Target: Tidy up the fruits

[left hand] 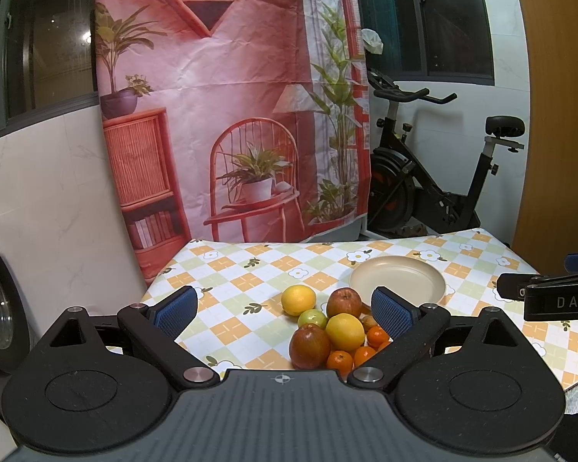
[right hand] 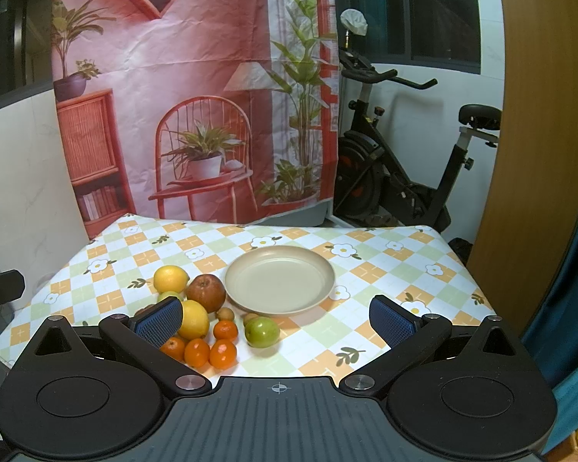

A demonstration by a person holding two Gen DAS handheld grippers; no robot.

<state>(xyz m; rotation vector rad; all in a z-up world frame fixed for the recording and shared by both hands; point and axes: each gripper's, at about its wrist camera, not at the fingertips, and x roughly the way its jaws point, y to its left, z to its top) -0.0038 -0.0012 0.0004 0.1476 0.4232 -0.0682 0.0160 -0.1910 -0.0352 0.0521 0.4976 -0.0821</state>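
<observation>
Both tongs sit low at the near edge of the worktop (right hand: 366,269), w/ jaws spread wide & nothing between the pads: left tongs (left hand: 285,313) face the fruit pile, right tongs (right hand: 276,321) face the plate & a green apple. Nearest to the right tongs, a row of small mandarins (right hand: 210,352) lies on the checked floral cloth, one partly hidden behind the left blue pad. Just right of them sits a green apple (right hand: 262,332), apart from the pile, w/ two small brown fruits (right hand: 225,313) just behind, near the plate rim. Next back: a large yellow citrus (right hand: 194,319) touching a red apple (right hand: 206,292), then a second yellow citrus (right hand: 170,278) at the far left of the group; a 2nd green apple (left hand: 313,318) shows in the left view between the citrus. A nearer red apple (left hand: 309,346) shows in that view too. The beige plate (right hand: 281,304) sits just right of the pile, no fruit in it. Behind the worktop hangs a pink printed backdrop (right hand: 196,88); an exercise bike (right hand: 400,165) stands to its right.
</observation>
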